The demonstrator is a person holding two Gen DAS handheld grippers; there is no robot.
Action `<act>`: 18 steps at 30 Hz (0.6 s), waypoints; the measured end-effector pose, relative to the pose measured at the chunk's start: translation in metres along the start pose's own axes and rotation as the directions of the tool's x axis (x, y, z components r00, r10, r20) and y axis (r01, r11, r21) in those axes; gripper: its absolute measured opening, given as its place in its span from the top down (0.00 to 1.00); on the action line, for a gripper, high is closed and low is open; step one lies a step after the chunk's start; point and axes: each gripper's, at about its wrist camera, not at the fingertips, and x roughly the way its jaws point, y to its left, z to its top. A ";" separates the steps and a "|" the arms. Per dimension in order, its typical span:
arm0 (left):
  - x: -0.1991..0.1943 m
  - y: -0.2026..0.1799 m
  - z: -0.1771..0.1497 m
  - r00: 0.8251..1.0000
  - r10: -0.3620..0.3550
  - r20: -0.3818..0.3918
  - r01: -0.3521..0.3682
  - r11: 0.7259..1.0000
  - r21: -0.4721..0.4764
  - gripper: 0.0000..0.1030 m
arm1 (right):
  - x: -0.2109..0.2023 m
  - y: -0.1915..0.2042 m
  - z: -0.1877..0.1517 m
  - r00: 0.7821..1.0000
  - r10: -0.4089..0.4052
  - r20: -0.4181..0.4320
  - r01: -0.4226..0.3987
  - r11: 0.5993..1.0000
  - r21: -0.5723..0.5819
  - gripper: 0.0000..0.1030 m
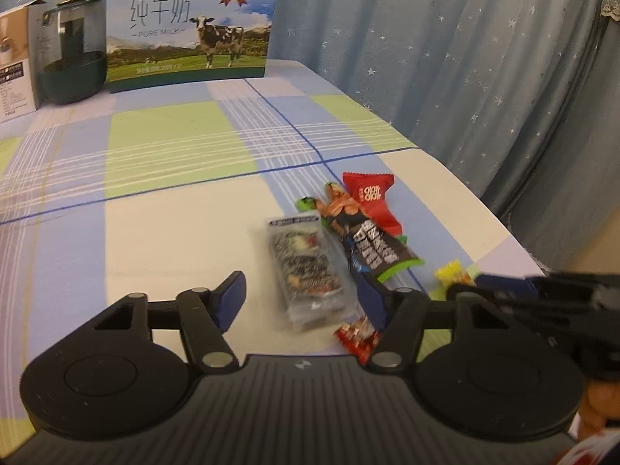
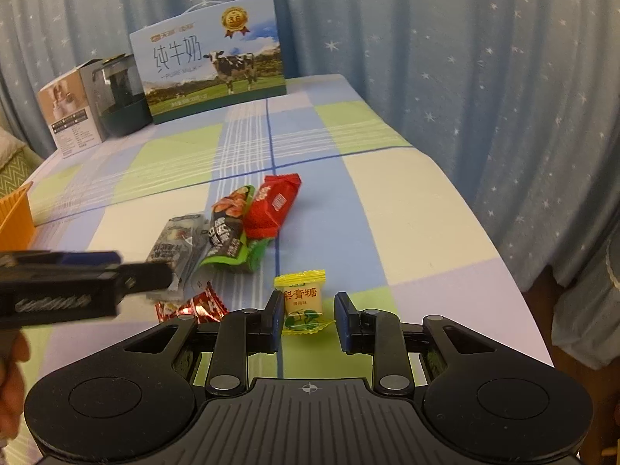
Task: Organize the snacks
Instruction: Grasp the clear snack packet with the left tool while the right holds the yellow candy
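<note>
My left gripper straddles a clear grey snack packet lying on the checked tablecloth. Its jaws stand open, and the left pad is apart from the packet. Beside the packet lie a green-and-black packet, a red packet and a small red-and-white candy. My right gripper is shut on a yellow candy near the table's front edge. In the right wrist view the left gripper reaches in from the left to the grey packet.
A milk carton box, a dark pot box and a white box stand at the table's far end. An orange basket sits at the left edge. Blue starred curtain hangs behind and right.
</note>
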 end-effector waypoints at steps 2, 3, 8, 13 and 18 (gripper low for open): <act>0.010 -0.004 0.003 1.000 0.007 -0.005 -0.007 1.000 0.009 0.54 | -0.001 -0.001 -0.003 1.000 -0.001 -0.006 0.001 1.000 0.005 0.73; 0.013 -0.004 0.005 1.000 0.002 -0.010 -0.002 1.000 0.011 0.61 | -0.002 -0.001 -0.004 1.000 -0.001 -0.011 0.001 1.000 0.006 0.73; 0.005 -0.003 0.000 1.000 0.021 -0.018 -0.020 0.999 0.049 0.68 | -0.004 0.004 -0.010 0.999 0.018 -0.029 -0.018 1.000 -0.002 0.73; -0.033 0.007 -0.028 0.997 0.055 -0.048 -0.051 0.995 0.085 0.68 | -0.012 0.014 -0.019 0.997 0.063 -0.050 -0.065 0.997 -0.049 0.73; -0.070 0.012 -0.058 0.996 0.069 -0.053 -0.064 0.993 0.095 0.66 | -0.020 0.023 -0.031 0.995 0.080 -0.054 -0.085 0.990 -0.111 0.73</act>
